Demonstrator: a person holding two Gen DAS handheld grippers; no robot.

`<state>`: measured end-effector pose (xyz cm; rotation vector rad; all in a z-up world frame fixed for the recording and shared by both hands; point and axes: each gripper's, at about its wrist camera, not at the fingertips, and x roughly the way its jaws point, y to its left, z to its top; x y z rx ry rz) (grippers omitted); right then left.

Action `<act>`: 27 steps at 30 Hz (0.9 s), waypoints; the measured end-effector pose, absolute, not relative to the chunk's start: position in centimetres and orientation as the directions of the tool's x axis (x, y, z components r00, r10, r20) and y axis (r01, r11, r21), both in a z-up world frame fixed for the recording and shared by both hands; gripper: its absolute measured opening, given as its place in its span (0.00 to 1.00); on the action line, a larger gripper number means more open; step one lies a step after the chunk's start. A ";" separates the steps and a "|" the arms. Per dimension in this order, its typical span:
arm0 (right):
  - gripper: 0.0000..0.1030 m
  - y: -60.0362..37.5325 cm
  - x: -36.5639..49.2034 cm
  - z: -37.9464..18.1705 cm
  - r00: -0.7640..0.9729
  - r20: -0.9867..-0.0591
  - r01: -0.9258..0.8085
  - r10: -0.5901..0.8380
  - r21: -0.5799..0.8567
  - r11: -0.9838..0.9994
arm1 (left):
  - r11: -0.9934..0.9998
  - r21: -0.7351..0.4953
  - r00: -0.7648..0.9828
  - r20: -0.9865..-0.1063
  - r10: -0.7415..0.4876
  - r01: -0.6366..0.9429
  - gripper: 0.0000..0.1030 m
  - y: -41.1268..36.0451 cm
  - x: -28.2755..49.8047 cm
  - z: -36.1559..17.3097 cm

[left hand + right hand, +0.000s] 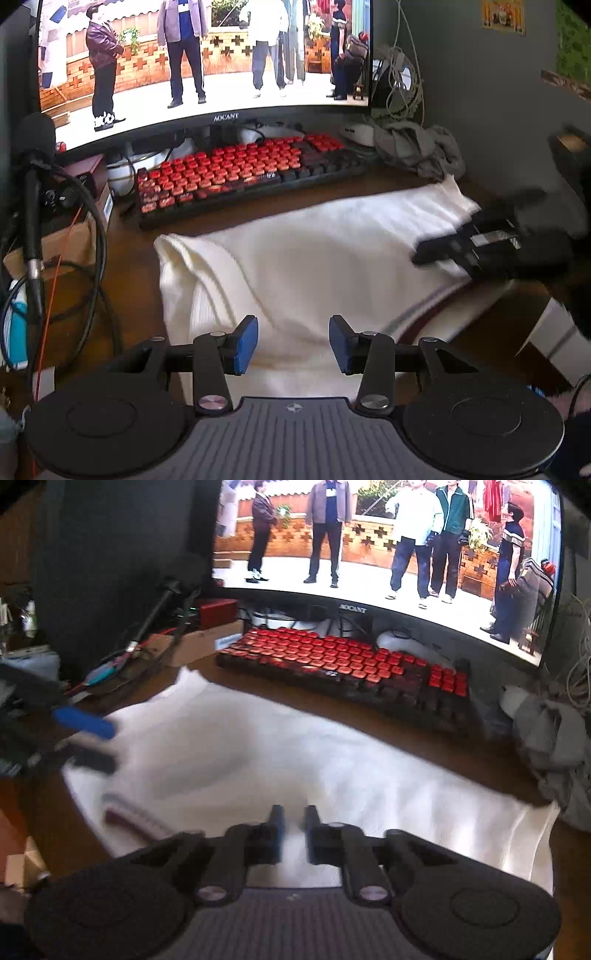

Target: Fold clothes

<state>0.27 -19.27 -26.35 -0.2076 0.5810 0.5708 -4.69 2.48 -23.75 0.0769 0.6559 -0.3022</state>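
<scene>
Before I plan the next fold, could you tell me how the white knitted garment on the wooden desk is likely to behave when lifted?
The white knitted garment will probably droop, since it already lies in soft folds. Its ribbed knit should grip the left gripper pads rather than slip. It looks thick, so likely heavier than a thin shirt.

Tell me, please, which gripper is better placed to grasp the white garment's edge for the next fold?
Probably the left gripper: it is wide open over the white garment. The right gripper is nearly closed and motion-blurred.
</scene>
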 end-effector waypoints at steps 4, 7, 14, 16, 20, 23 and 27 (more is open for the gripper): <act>0.09 -20.6 -2.6 -26.4 0.682 -0.570 -0.546 0.458 0.021 0.838 | 0.930 -0.051 0.750 -0.576 -0.325 0.365 0.41 0.9 -2.1 -23.1; 0.10 -21.3 -3.6 -26.3 0.697 -0.559 -0.519 0.450 0.040 0.854 | 0.903 -0.074 0.730 -0.562 -0.388 0.423 0.40 -1.1 0.4 -22.9; 0.05 -21.4 -1.2 -24.8 0.741 -0.497 -0.505 0.452 0.030 0.862 | 0.868 -0.005 0.681 -0.617 -0.394 0.497 0.06 -5.0 2.4 -24.8; 0.05 -20.9 0.6 -24.4 0.736 -0.494 -0.521 0.463 0.023 0.853 | 0.862 -0.011 0.672 -0.622 -0.403 0.506 0.06 -4.9 1.2 -25.1; 0.04 -19.1 4.7 -23.7 0.712 -0.513 -0.557 0.479 0.003 0.831 | 0.857 -0.052 0.646 -0.635 -0.424 0.512 0.06 -4.0 -1.7 -24.9; 0.04 -18.0 7.3 -24.2 0.685 -0.557 -0.570 0.470 -0.007 0.822 | 0.859 -0.059 0.641 -0.640 -0.424 0.509 0.06 -3.4 -3.5 -24.8; 0.04 -18.5 6.3 -25.7 0.637 -0.603 -0.603 0.480 -0.003 0.797 | 0.870 -0.077 0.652 -0.632 -0.420 0.486 0.06 -2.5 -4.2 -24.2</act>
